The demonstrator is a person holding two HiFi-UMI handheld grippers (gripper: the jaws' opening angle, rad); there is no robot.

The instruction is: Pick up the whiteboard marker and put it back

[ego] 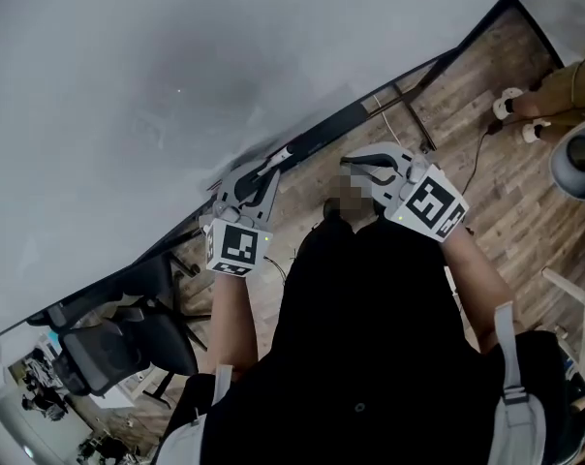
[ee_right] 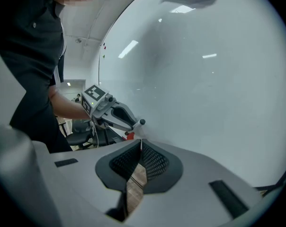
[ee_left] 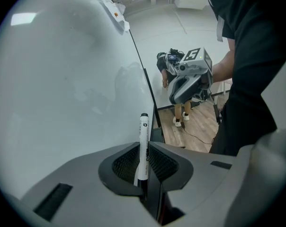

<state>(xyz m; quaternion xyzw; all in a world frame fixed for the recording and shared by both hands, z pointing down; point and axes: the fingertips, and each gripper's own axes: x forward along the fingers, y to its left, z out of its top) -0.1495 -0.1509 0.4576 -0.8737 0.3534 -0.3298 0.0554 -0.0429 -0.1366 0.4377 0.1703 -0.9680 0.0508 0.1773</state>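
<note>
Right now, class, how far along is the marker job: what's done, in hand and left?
Done: the pick-up; the whiteboard marker is clamped in the left gripper, beside the whiteboard. In hand: holding it there; the right gripper is shut on nothing. Left: putting it back; the jaws have not released it.

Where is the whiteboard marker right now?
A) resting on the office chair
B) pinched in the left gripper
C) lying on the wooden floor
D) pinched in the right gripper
B: the left gripper view shows the whiteboard marker standing upright between the shut jaws of the left gripper, while the right gripper is shut on nothing.
</note>
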